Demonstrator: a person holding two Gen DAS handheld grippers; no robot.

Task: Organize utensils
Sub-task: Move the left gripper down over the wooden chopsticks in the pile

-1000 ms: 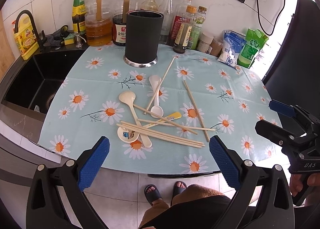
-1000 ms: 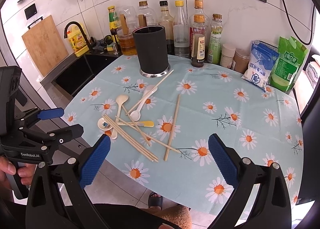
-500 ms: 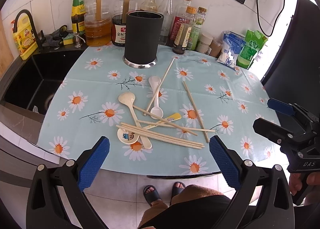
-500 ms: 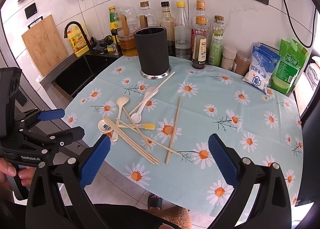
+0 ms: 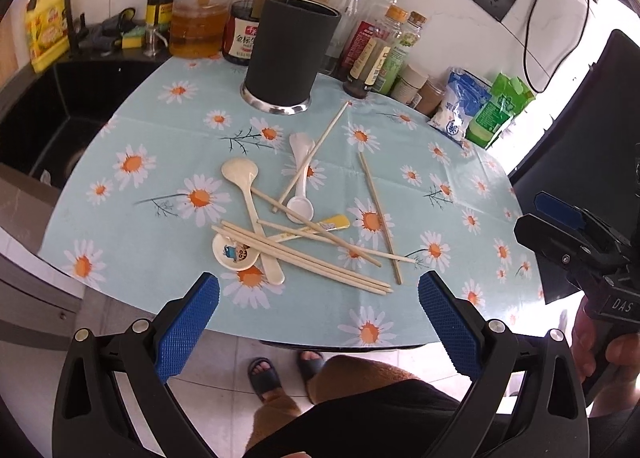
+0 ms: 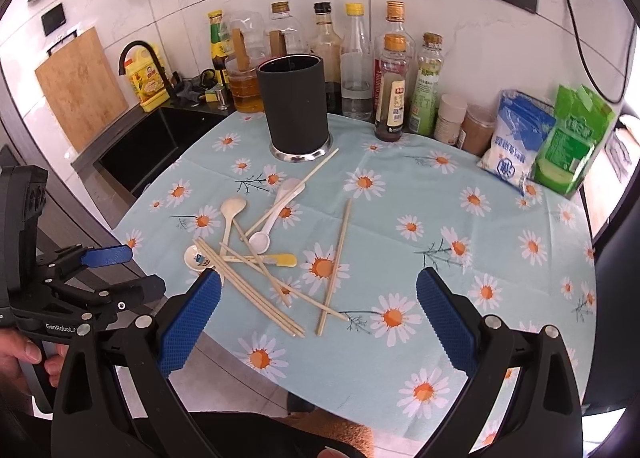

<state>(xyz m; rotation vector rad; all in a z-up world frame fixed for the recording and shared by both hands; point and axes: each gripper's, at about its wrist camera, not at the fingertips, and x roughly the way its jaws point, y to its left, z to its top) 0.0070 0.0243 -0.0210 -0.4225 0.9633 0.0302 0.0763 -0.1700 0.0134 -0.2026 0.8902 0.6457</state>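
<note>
At the far left of the left wrist view we see the black sink [image 5: 60, 106] and a yellow oil jug [image 5: 46, 32] in the upper left. The left gripper [image 5: 319, 322] fills the bottom of the frame, its blue pads [image 5: 187, 328] spread wide with nothing between them, hanging over the near edge of the daisy tablecloth [image 5: 160, 218]. Just left of centre lies the cream spoon [image 5: 250, 202], and below it the cartoon-printed spoon [image 5: 234, 254], its yellow handle running right under the crossed chopsticks [image 5: 308, 258]. A white spoon [image 5: 301, 186] lies at the centre with a single chopstick across it. Above, in the upper centre, the black utensil holder [image 5: 288, 54] stands upright in front of a row of bottles [image 5: 376, 50]. Right of the heap one chopstick [image 5: 378, 214] lies apart. At the right edge the right gripper [image 5: 556, 218] is held in a hand [image 5: 600, 350]; the right wrist view shows its pads [image 6: 448, 326] wide apart and empty too, low over the cloth.
</note>
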